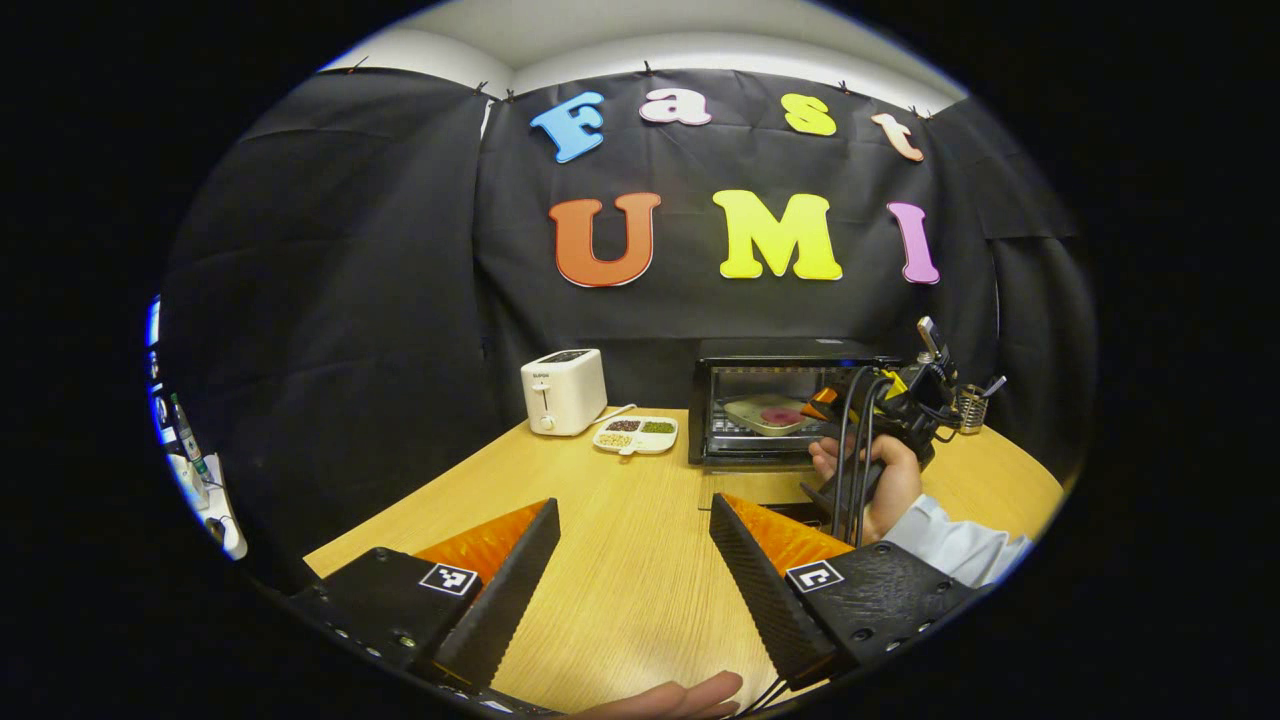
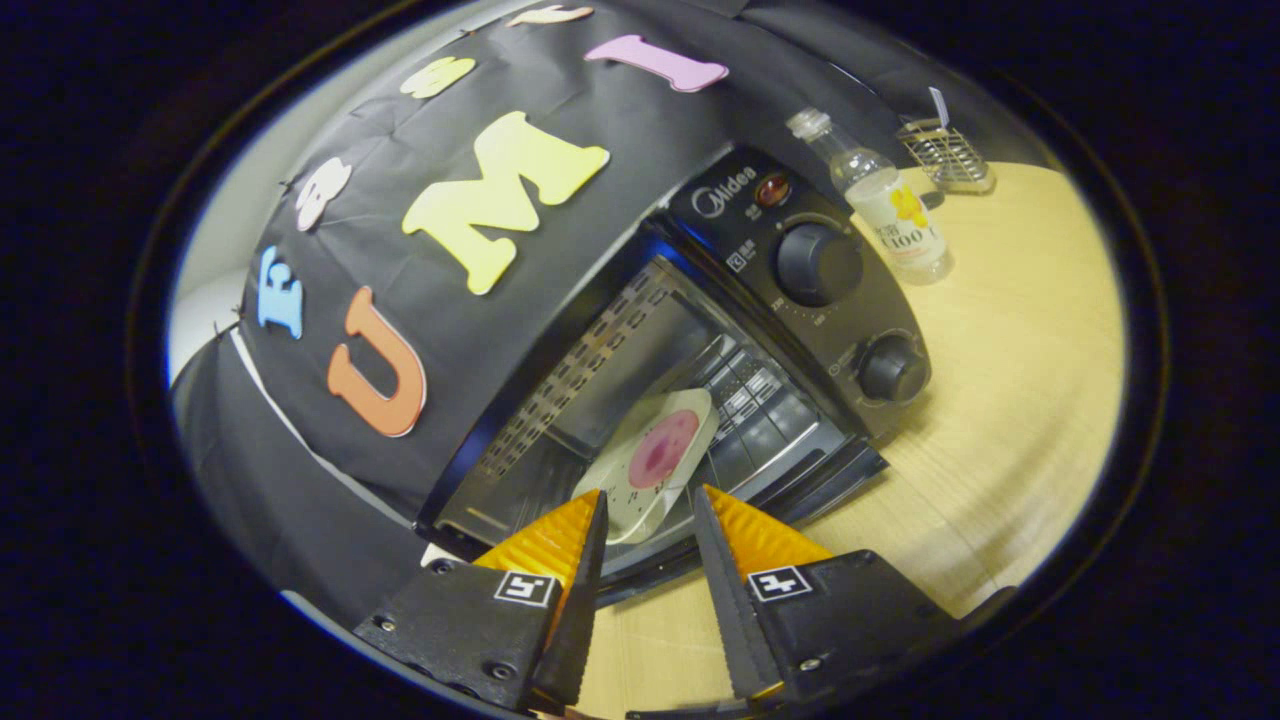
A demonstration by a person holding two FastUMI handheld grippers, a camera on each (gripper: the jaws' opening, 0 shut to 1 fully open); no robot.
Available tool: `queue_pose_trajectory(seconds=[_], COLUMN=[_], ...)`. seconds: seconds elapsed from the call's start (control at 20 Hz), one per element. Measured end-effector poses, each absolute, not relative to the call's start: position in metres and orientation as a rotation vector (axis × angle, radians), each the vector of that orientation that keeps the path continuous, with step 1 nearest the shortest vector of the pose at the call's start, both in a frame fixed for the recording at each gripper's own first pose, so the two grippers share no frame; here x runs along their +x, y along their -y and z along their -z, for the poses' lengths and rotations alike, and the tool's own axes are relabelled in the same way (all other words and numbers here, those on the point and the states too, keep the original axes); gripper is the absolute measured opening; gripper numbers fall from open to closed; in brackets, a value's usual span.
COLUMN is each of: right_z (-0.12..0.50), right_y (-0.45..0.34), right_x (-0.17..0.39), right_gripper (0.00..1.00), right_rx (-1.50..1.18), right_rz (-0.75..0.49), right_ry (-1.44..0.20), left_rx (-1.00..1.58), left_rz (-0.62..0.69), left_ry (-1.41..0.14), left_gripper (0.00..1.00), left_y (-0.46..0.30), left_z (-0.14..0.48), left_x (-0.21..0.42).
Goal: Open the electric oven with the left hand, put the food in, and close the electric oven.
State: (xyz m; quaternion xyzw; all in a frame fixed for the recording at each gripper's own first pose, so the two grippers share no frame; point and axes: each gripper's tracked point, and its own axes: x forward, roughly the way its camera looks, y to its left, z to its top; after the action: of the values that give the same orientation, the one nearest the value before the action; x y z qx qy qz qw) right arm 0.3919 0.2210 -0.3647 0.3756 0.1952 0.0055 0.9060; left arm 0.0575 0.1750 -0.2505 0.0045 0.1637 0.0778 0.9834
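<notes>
Pink-centred plate (image 2: pixel 655 460) between parted right gripper (image 2: pixel 645 520) fingers

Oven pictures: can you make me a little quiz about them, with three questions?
1. True or false: the oven door is shut.
2. Where is the plate? A) inside the oven B) on top of the oven C) under the oven
3. Fill in: in the left gripper view, the white thing on the table left of the oven is a ____.

Key: 1 false, the door hangs open. 2 A. 3 toaster.
</notes>
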Motion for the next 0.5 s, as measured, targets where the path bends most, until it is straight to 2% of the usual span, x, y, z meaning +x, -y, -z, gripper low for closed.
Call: queue_pose_trajectory(seconds=[0.05, 0.1, 0.15, 0.2, 0.25, 0.3, 0.4, 0.5], right_z=[0.359, 0.351, 0.344, 0.338, 0.333, 0.326, 0.312, 0.296], right_y=[-0.218, -0.215, -0.214, -0.209, -0.204, -0.199, -0.188, -0.173], right_x=[0.381, 0.370, 0.361, 0.351, 0.341, 0.329, 0.305, 0.284], right_gripper=[0.57, 0.55, 0.67, 0.72, 0.85, 0.80, 0.86, 0.99], right_rx=[0.733, 0.691, 0.650, 0.616, 0.587, 0.574, 0.540, 0.512], right_rz=[-0.020, -0.037, -0.055, -0.063, -0.072, -0.085, -0.105, -0.116], right_ry=[-0.386, -0.367, -0.350, -0.333, -0.322, -0.311, -0.291, -0.267], left_rx=[0.009, 0.007, 0.004, 0.000, -0.003, -0.009, -0.021, -0.032], left_rz=[-0.156, -0.155, -0.153, -0.152, -0.148, -0.144, -0.129, -0.100], left_ry=[-0.337, -0.341, -0.344, -0.348, -0.350, -0.348, -0.349, -0.354], left_gripper=[0.96, 0.96, 0.96, 0.96, 0.96, 0.96, 0.96, 0.96], left_y=[-0.174, -0.172, -0.171, -0.169, -0.166, -0.163, -0.154, -0.141], left_z=[0.254, 0.255, 0.257, 0.259, 0.260, 0.259, 0.262, 0.266], left_x=[0.057, 0.057, 0.055, 0.053, 0.052, 0.050, 0.049, 0.052])
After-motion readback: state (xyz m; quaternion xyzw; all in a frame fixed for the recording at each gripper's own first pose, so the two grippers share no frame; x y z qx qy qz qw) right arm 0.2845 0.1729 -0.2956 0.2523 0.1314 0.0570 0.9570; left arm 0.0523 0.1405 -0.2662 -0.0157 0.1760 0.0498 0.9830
